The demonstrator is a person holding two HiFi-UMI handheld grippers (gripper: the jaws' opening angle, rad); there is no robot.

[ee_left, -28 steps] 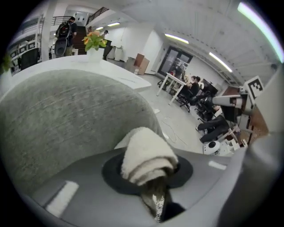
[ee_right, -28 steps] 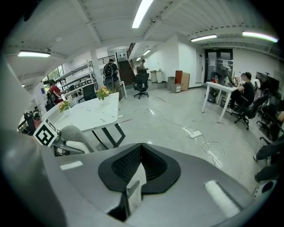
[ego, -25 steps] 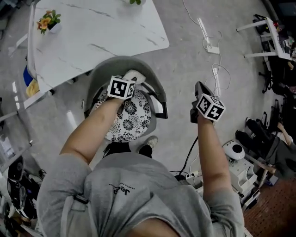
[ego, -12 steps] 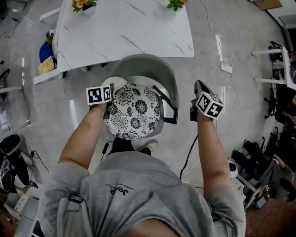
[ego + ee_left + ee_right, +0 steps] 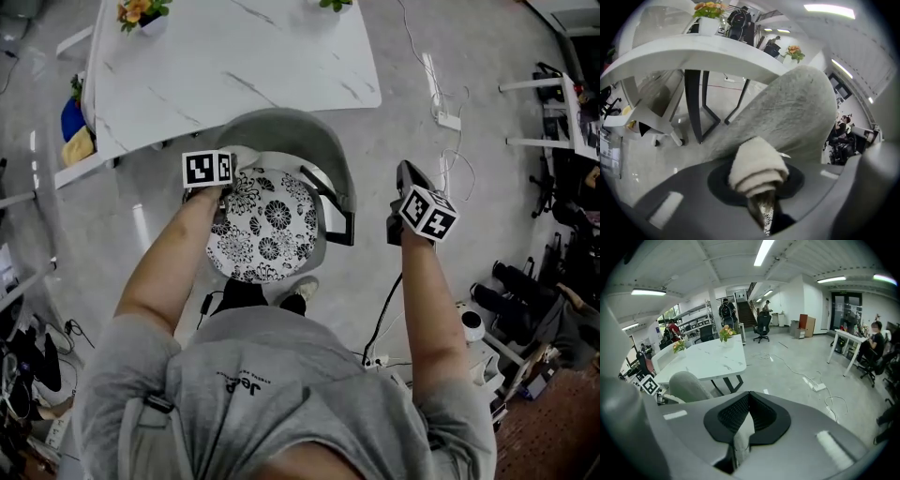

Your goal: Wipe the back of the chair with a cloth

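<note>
Grey polished floor fills the head view, with a white marble-patterned table (image 5: 234,66) at the top and loose cables (image 5: 441,103) trailing at the upper right. The chair (image 5: 292,131) stands just below the table edge, its curved grey back towards the table and a black-and-white floral cushion (image 5: 267,225) on its seat. The left gripper (image 5: 223,174) reaches over the left end of the backrest. The cloth (image 5: 246,156), pale and bunched, shows just beyond its marker cube, beside the inner face of the back. The right gripper (image 5: 405,172) is held in the air to the right of the chair, well apart from it.

Left gripper view: the left gripper (image 5: 761,199) is clamped on the cloth (image 5: 757,168), which is rolled into a thick cream wad that juts forward from between the jaws. Directly ahead, the fuzzy grey chair back (image 5: 797,112) rises to the right, and the front of the cloth appears to rest against its lower part. A sliver of the floral cushion (image 5: 767,218) shows below the wad. Behind the chair, the table (image 5: 693,51) spans the frame on dark legs, above glossy floor.

Right gripper view: the right gripper (image 5: 740,437) has its jaws drawn together, with nothing between them. Beyond lies an open office hall with strip lights on the ceiling, the table (image 5: 708,359) at centre left, and the chair back (image 5: 689,385) below it. Cables (image 5: 820,390) lie on the floor at the right.
</note>
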